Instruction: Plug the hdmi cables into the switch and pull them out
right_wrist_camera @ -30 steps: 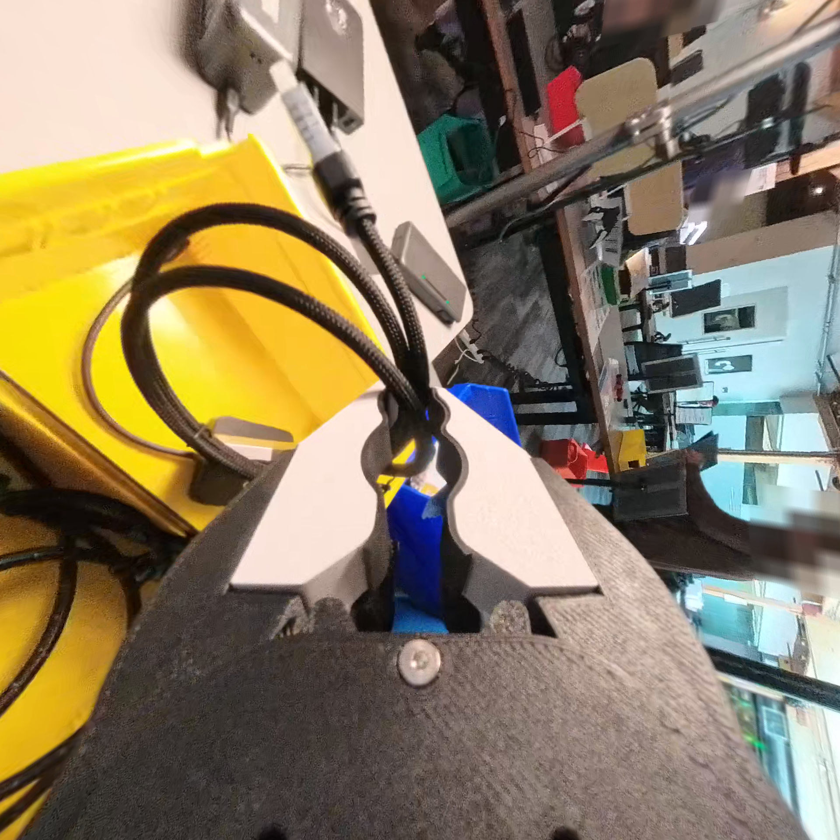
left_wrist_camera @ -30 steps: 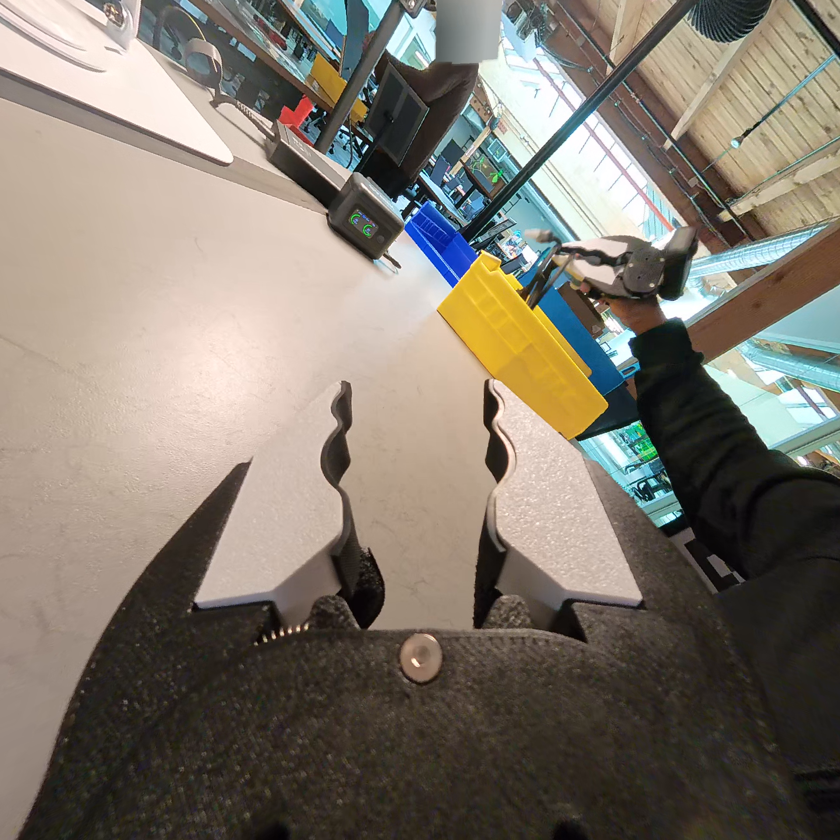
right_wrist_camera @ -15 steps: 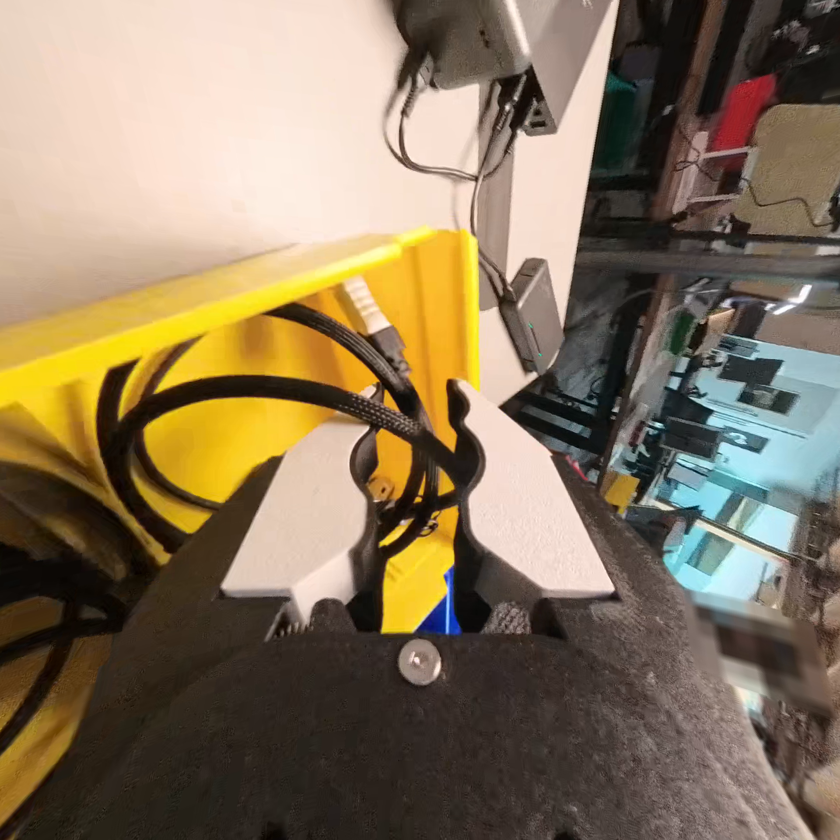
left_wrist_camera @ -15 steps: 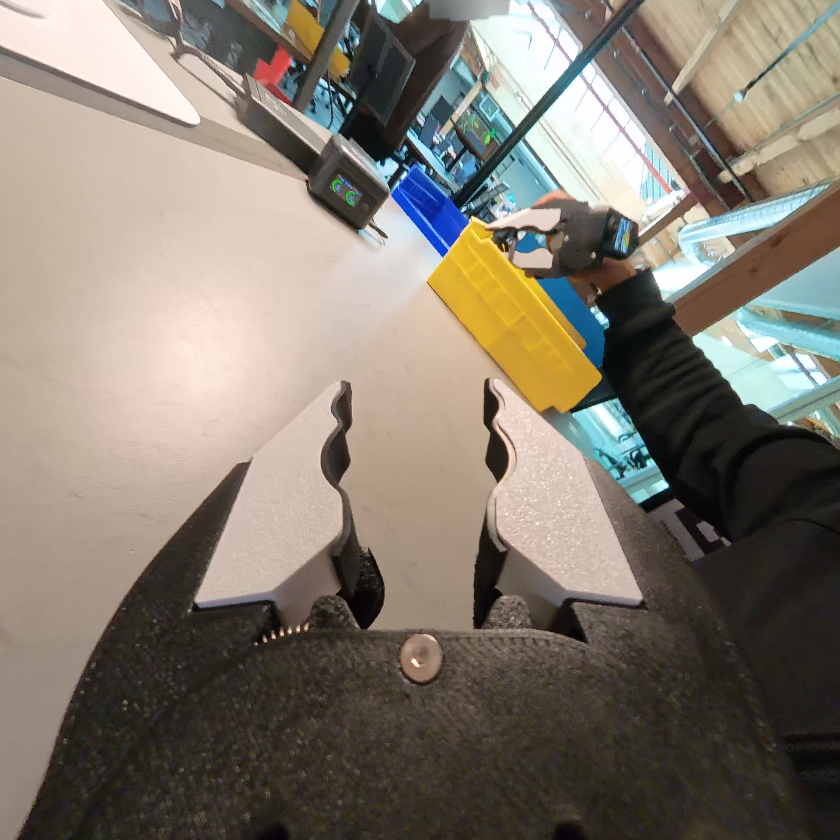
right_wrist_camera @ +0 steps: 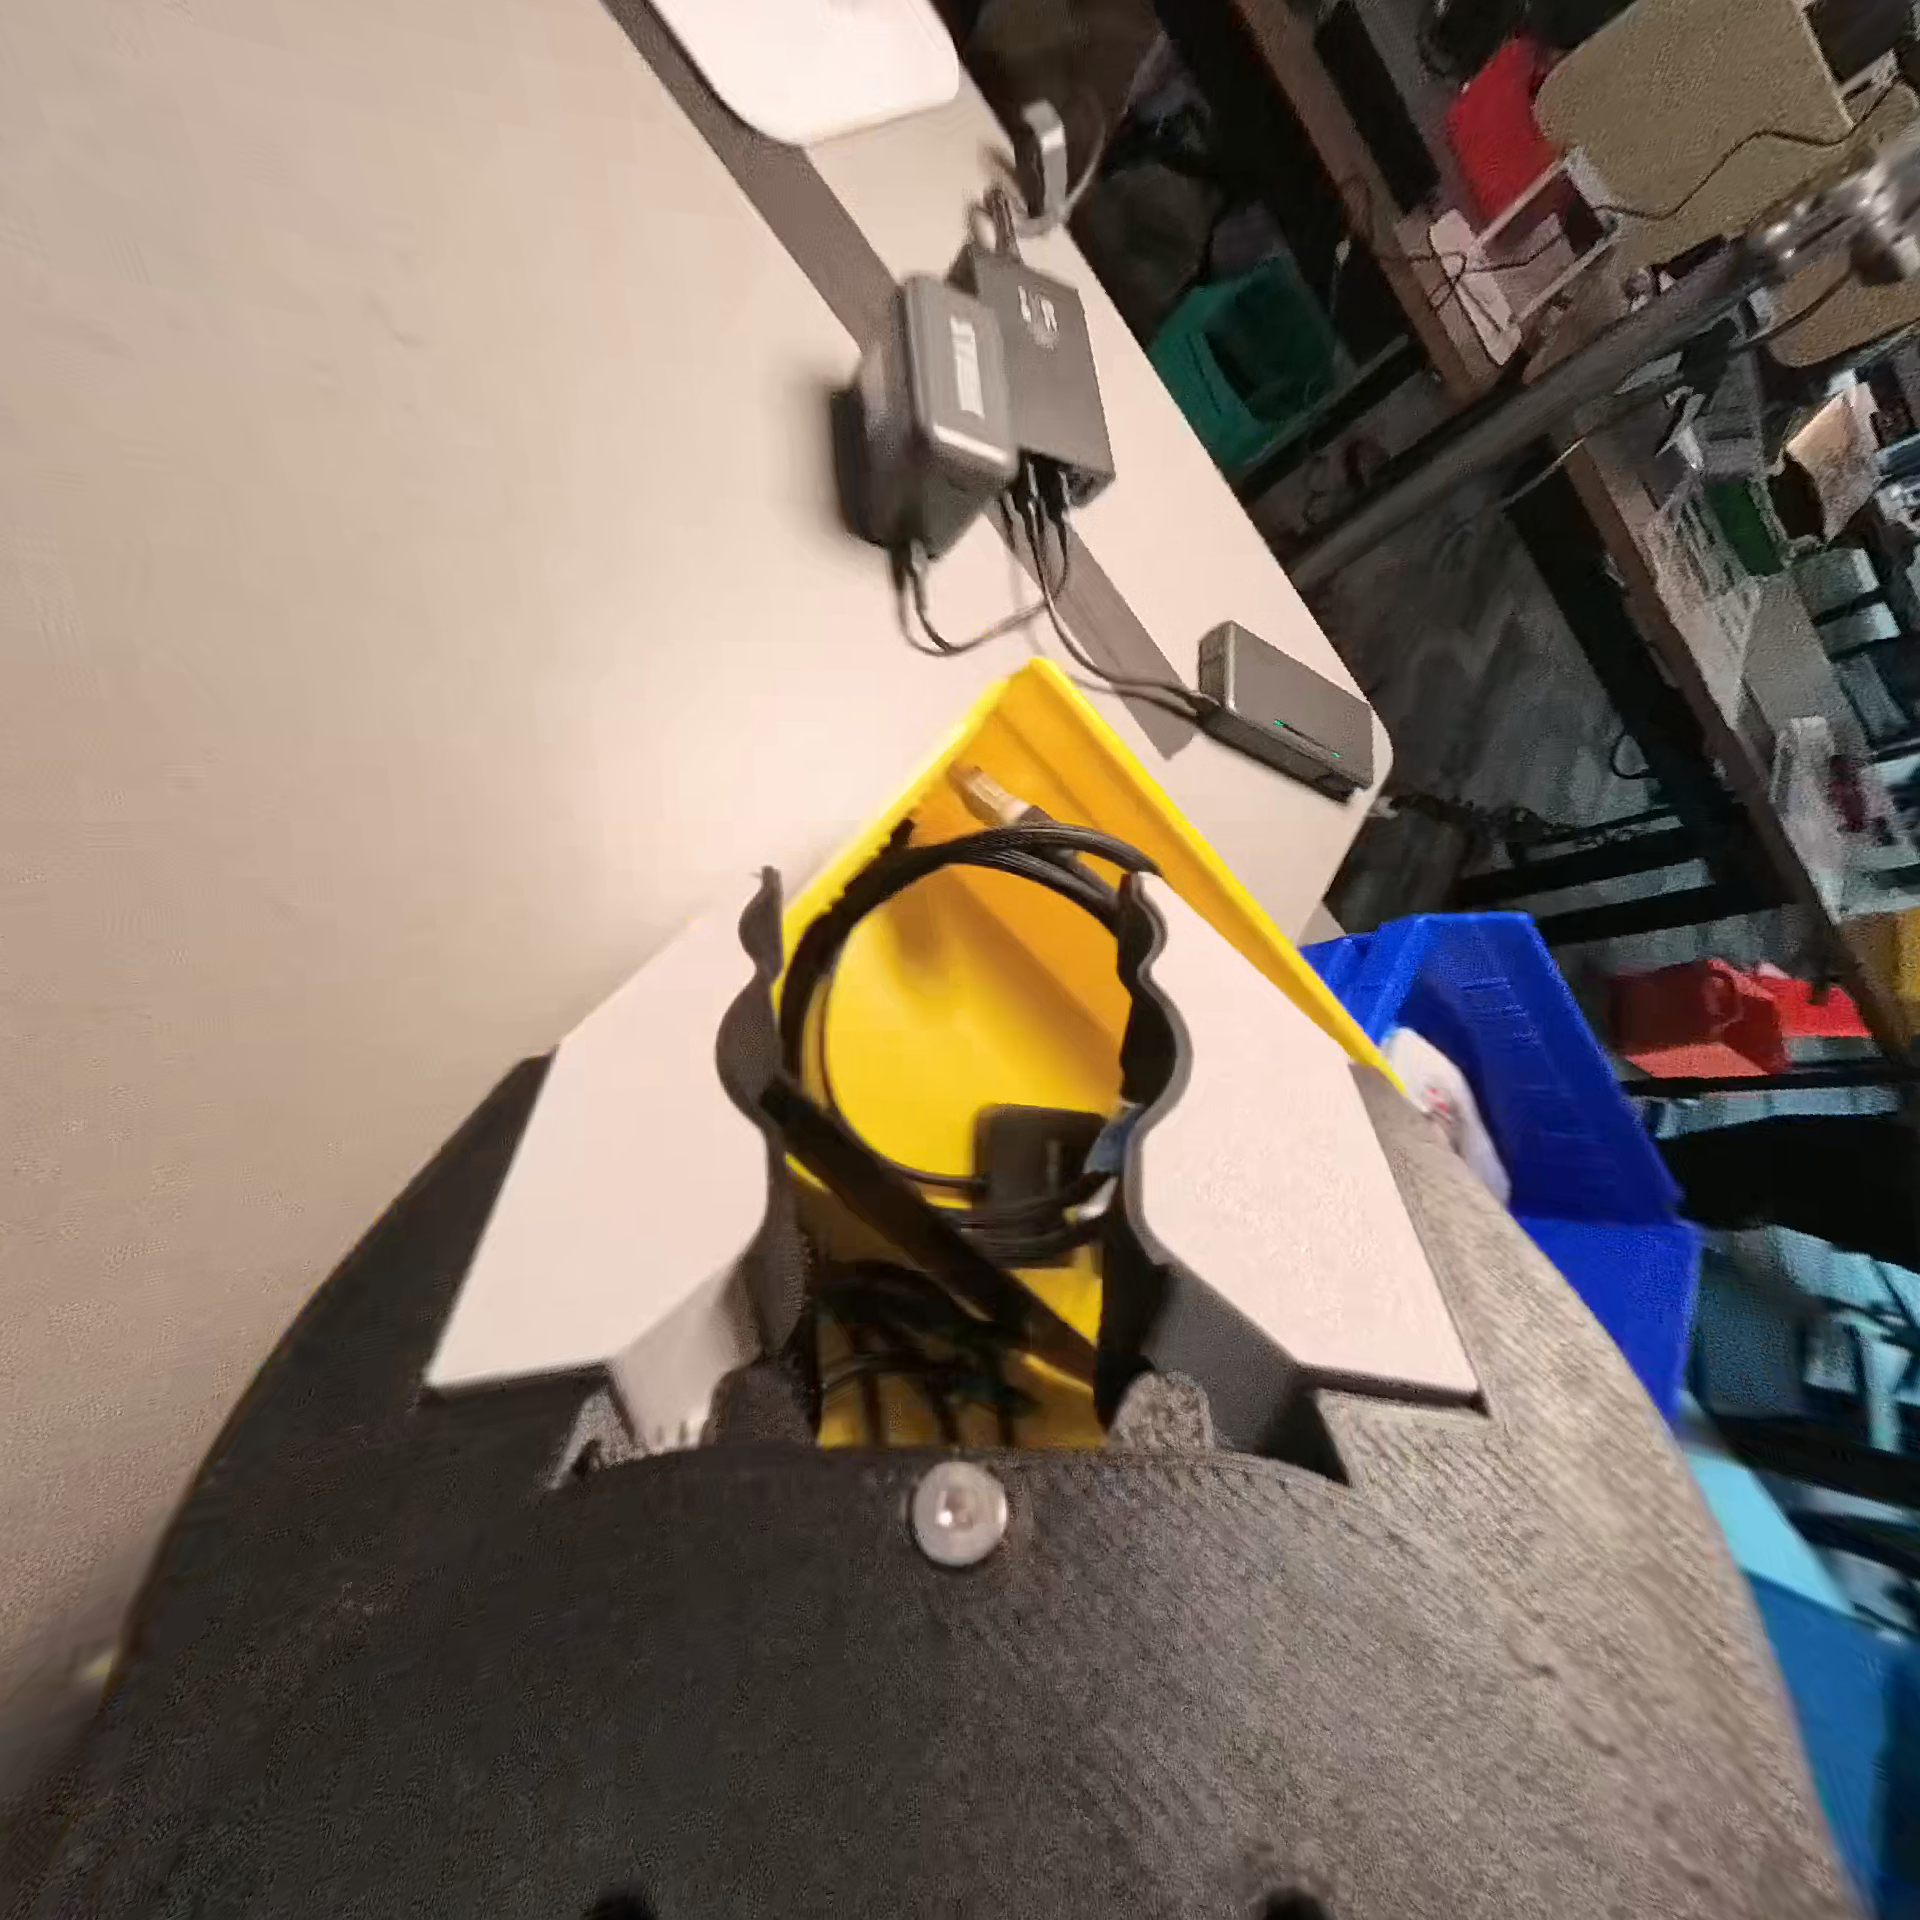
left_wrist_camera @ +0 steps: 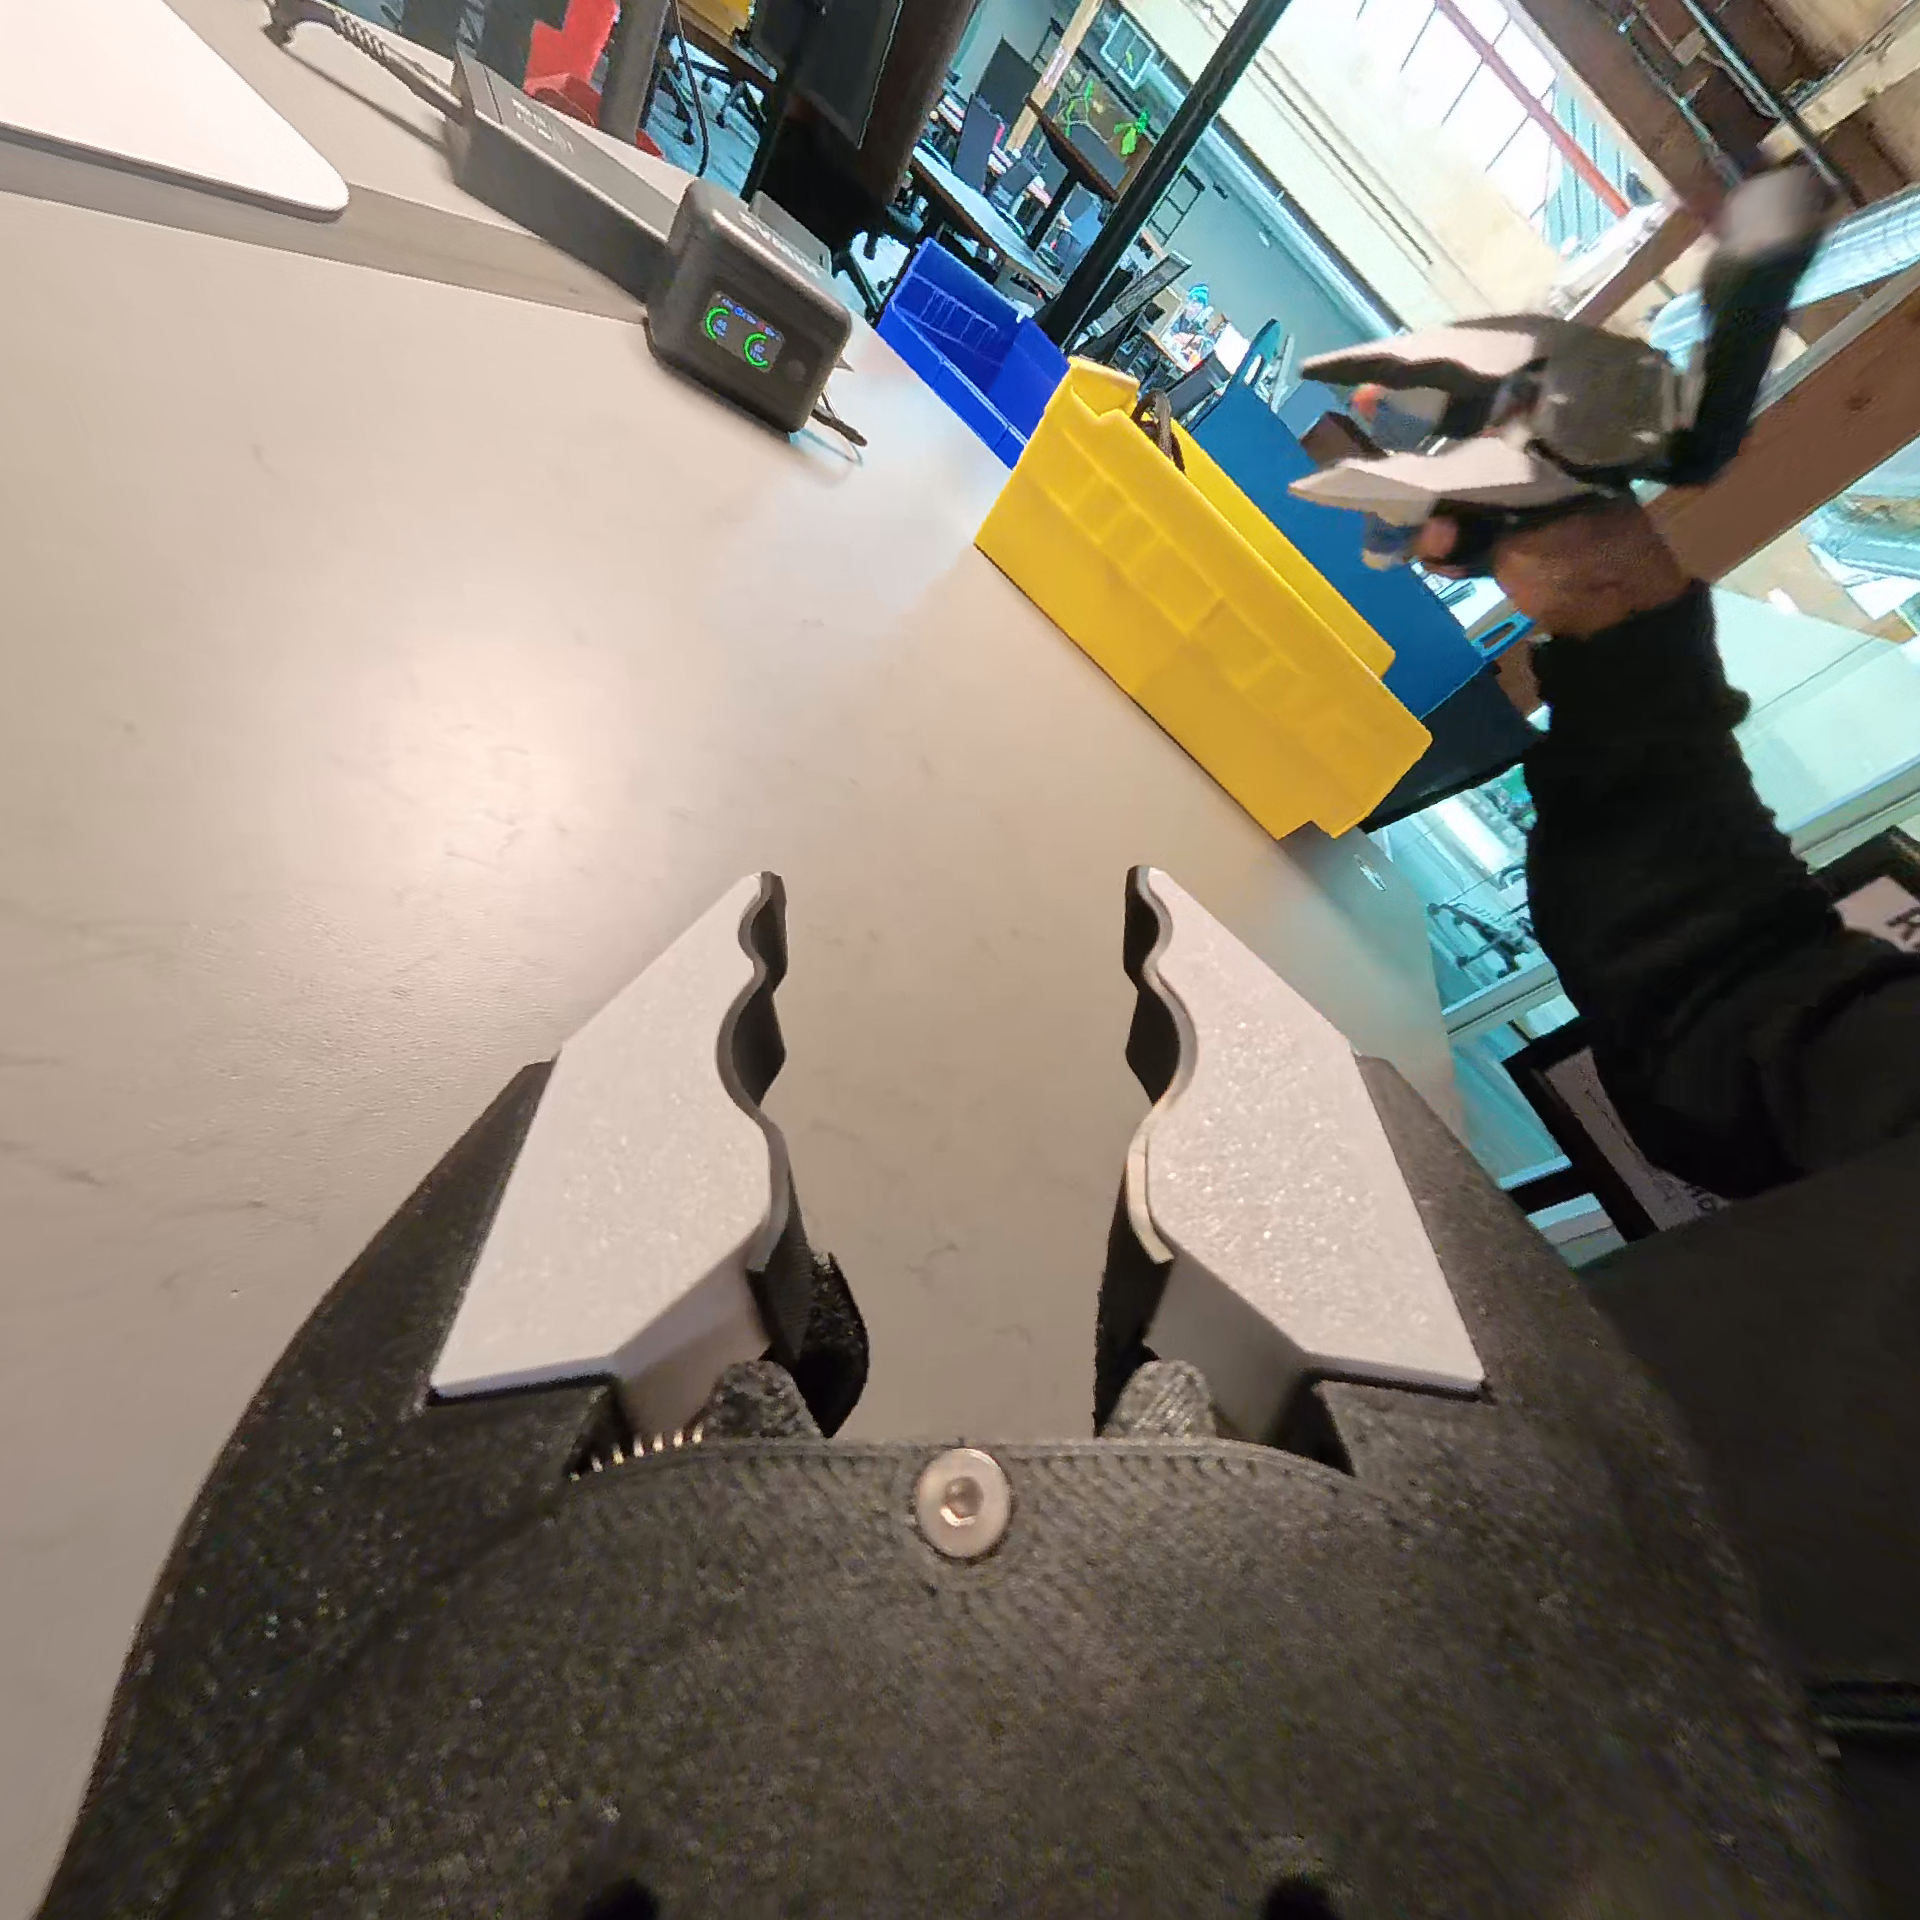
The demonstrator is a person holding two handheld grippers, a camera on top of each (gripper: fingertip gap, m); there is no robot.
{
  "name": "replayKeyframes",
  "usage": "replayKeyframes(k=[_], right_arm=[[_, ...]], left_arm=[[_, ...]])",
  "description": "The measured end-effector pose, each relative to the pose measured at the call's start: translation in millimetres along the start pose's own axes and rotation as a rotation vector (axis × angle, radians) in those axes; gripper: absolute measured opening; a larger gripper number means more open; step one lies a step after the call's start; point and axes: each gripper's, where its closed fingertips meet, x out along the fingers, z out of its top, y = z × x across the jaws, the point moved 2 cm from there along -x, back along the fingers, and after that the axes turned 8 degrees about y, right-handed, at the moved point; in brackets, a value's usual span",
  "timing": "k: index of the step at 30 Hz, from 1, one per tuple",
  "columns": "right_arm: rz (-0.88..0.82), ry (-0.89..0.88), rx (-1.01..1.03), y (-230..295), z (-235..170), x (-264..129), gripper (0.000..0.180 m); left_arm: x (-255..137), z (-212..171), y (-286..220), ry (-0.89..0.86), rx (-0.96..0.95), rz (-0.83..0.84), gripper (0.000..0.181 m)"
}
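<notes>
Two grippers are in view, and both stand with their fingers spread and nothing between them. The left gripper (left_wrist_camera: 951, 925) hangs low over the pale table (left_wrist_camera: 364, 675), well short of the yellow bin (left_wrist_camera: 1195, 613), its jaws wide apart over bare tabletop. The right gripper (right_wrist_camera: 945, 914) is raised above the yellow bin (right_wrist_camera: 1039, 727) and looks down into it, jaws likewise parted and gripping nothing; in the left wrist view the same gripper (left_wrist_camera: 1340, 426) appears in the air just beyond the bin's far side, held by a hand (left_wrist_camera: 1558, 561) in a dark sleeve. The black HDMI cables (right_wrist_camera: 935, 862) lie coiled inside the yellow bin, one gold-coloured plug (right_wrist_camera: 982, 784) resting near the bin's far corner and a black connector (right_wrist_camera: 1039, 1143) lying lower down among the loops. Just beyond the yellow bin sits a blue bin (left_wrist_camera: 966, 322), touching or nearly touching it. Farther past the yellow bin on the table stands a small dark box with green-lit dials (left_wrist_camera: 743, 312), thin wires trailing from it toward the bin. Which device is the switch cannot be told.
</notes>
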Motion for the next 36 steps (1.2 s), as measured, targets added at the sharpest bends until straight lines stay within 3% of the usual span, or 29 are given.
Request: replayKeyframes(k=[4, 9, 15, 20, 25, 27, 29, 32, 36], right_arm=[[0.037, -0.143, 0.190, 59, -4, -41, 0.076], [-0.103, -0.060, 0.304, 101, -54, -54, 0.082], [-0.161, 0.022, 0.345, 107, -84, -41, 0.060], [-0.196, 0.107, 0.344, 105, -99, -22, 0.043], [-0.170, 0.105, 0.345, 112, -99, -12, 0.022], [-0.194, 0.113, 0.338, 112, -100, -11, 0.022], [-0.214, 0.117, 0.345, 113, -101, -13, 0.021], [-0.237, 0.117, 0.362, 114, -104, -16, 0.017], [-0.232, 0.096, 0.370, 120, -105, -23, 0.011]], left_arm=[[-3, -1, 3, 0.007, 0.065, 0.089, 0.069], [-19, -16, 2, 0.028, 0.197, 0.279, 0.066], [-65, -54, -11, 0.016, 0.223, 0.541, 0.074], [-144, -76, -30, -0.142, 0.277, 0.823, 0.081], [-272, -72, -63, -0.241, 0.397, 1.243, 0.075], [-316, -68, -64, -0.281, 0.357, 1.353, 0.075], [-345, -78, -41, -0.205, 0.250, 1.446, 0.078], [-356, -103, -3, -0.068, 0.120, 1.428, 0.066], [-342, -109, 20, -0.082, 0.127, 1.342, 0.036]])
